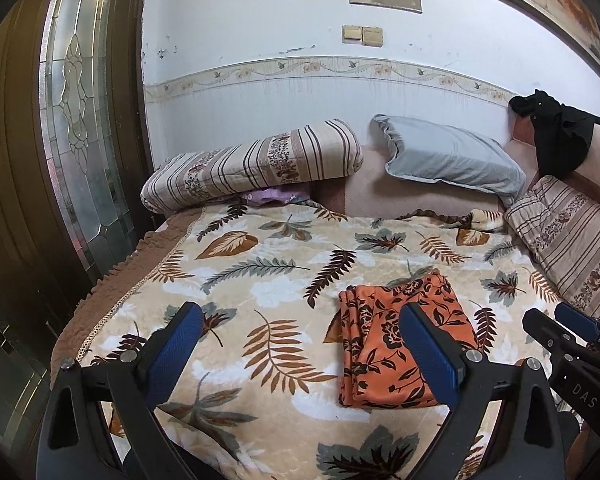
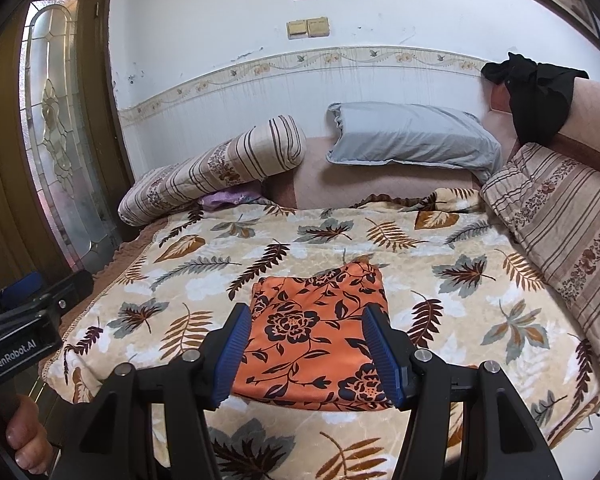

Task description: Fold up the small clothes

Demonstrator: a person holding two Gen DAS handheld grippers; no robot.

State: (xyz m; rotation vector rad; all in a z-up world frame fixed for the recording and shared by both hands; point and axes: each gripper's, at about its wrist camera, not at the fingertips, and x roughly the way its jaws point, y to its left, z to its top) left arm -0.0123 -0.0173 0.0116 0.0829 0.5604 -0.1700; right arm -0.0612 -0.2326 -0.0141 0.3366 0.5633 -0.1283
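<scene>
A folded orange cloth with black floral print (image 2: 320, 332) lies as a flat, layered rectangle on the plush, leaf-patterned blanket (image 2: 440, 256) covering the bed. The left gripper (image 1: 300, 350) and right gripper (image 2: 304, 350), black with ribbed blue pads, are both released, grasping nothing.

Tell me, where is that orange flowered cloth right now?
The folded orange floral cloth lies on the leaf-patterned blanket, near the bed's front edge, directly ahead of the open right gripper.
</scene>
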